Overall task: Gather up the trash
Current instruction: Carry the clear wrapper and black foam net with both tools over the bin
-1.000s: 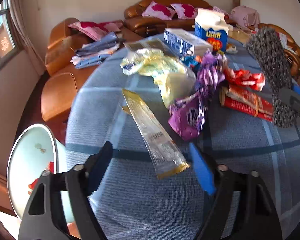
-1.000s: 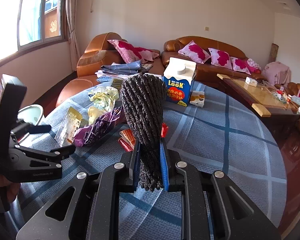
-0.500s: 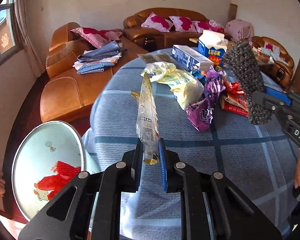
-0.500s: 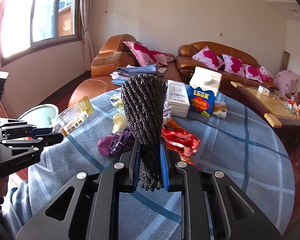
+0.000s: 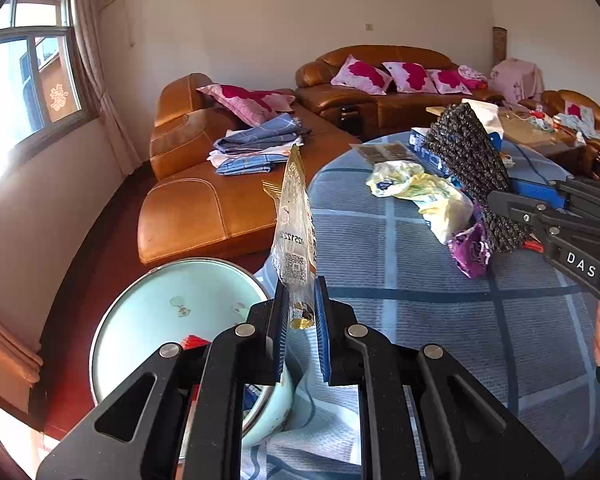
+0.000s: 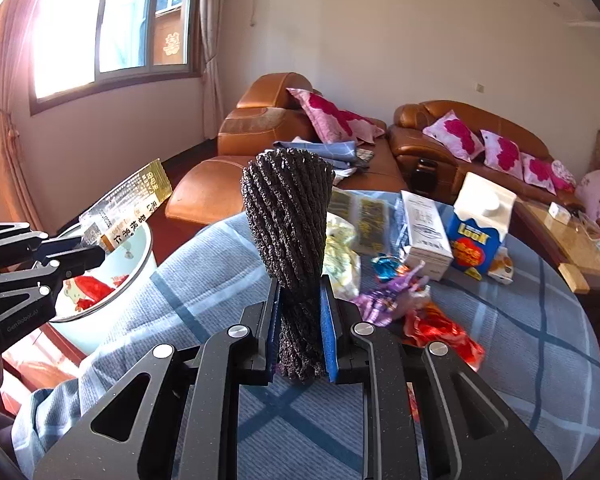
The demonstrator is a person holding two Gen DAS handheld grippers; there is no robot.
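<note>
Left gripper (image 5: 302, 320) had just closed on clear snack wrapper (image 5: 294, 232), held above basin (image 5: 112, 320) at table's (image 5: 400, 280) left edge. Right gripper (image 6: 300, 332) clamped black mesh sleeve (image 6: 288, 216) upright; other litter far-right.

Left tongs (image 5: 302, 320) pinch a clear wrapper (image 5: 294, 236)

The wrapper stands upright above the pale basin's (image 5: 112, 320) rim; right tongs (image 5: 540, 208) (holding a dark knitted piece (image 5: 468, 152)) hang over the worktop's (image 5: 380, 248) litter.

Left gripper (image 5: 302, 320) newly clamped on wrapper (image 5: 294, 236); wrapper off table (image 5: 400, 280)
</note>
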